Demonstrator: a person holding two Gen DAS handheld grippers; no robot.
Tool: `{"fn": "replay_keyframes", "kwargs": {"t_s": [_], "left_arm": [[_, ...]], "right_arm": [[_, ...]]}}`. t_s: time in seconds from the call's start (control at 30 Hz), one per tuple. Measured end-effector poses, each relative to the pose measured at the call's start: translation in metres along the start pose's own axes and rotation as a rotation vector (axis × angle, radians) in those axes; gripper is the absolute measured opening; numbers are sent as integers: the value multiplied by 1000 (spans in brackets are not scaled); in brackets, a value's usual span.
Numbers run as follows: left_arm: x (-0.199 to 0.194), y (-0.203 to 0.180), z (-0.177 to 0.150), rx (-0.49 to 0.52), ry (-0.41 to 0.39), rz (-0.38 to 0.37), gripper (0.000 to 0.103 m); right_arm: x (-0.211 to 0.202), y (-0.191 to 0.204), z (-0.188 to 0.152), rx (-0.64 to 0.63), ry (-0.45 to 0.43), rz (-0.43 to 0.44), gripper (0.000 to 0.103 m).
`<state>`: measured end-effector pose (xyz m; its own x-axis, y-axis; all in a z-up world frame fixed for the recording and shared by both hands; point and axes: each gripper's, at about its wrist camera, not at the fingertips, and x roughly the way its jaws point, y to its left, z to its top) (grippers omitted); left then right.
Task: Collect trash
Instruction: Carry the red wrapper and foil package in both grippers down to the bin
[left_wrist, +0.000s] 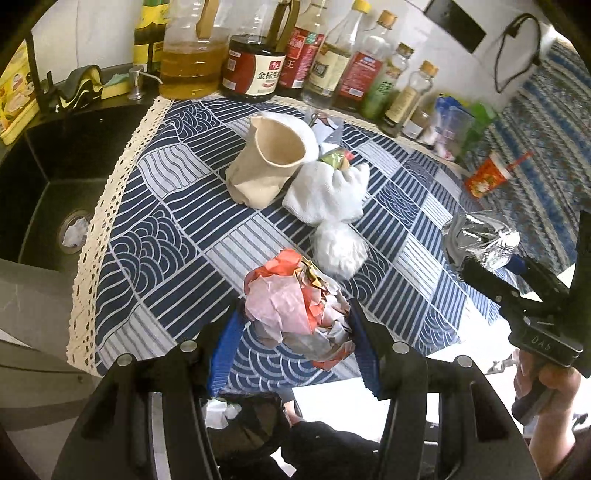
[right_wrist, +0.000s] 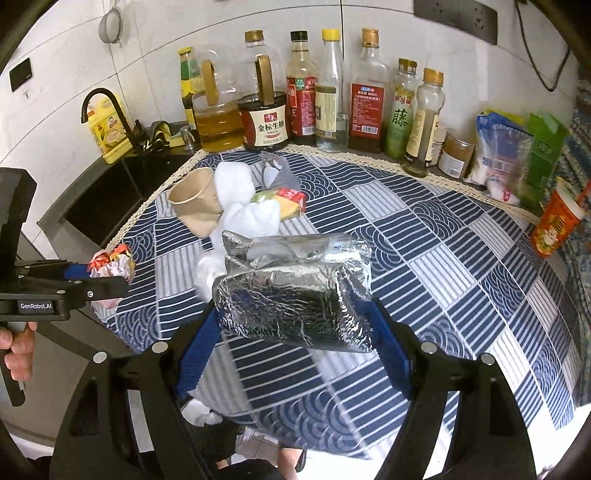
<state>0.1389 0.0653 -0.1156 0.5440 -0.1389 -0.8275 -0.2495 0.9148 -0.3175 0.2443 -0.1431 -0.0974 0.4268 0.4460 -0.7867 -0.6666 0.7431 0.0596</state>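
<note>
A crumpled red-and-pink paper wad (left_wrist: 295, 314) is clamped between the blue pads of the left gripper (left_wrist: 293, 332), lifted above the near edge of the patterned tablecloth (left_wrist: 177, 236). A silver foil package (right_wrist: 295, 291) is gripped by the right gripper (right_wrist: 295, 325) over the cloth. Farther back, a crushed paper cup (left_wrist: 264, 162) lies beside white tissues (left_wrist: 328, 192), and bottles (right_wrist: 332, 92) are lined along the wall.

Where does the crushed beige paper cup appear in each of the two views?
Left wrist view: the crushed beige paper cup lies on its side at upper centre, mouth toward the upper right.
Right wrist view: the cup is at mid-left.
Shared landmark: the dark soy sauce jug behind it.
</note>
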Motion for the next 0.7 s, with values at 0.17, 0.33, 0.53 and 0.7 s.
{"fn": "replay_keyframes", "kwargs": {"t_s": [0.17,0.33,0.53,0.7], "left_arm": [[-15,11,-12,31,-3,-36,54],[-25,20,-28,68,10,-71,54],[-33,28,-50,109,34,-93,54],[-42,37,-68,120,45,-98,54]], "right_arm": [[-16,29,-15,30,-13,-21,78],[-23,54,-32,70,-7,-22,78],[-32,85,-57,110,1,-18,78],[-35,109,-74,130,11,-1,78]]}}
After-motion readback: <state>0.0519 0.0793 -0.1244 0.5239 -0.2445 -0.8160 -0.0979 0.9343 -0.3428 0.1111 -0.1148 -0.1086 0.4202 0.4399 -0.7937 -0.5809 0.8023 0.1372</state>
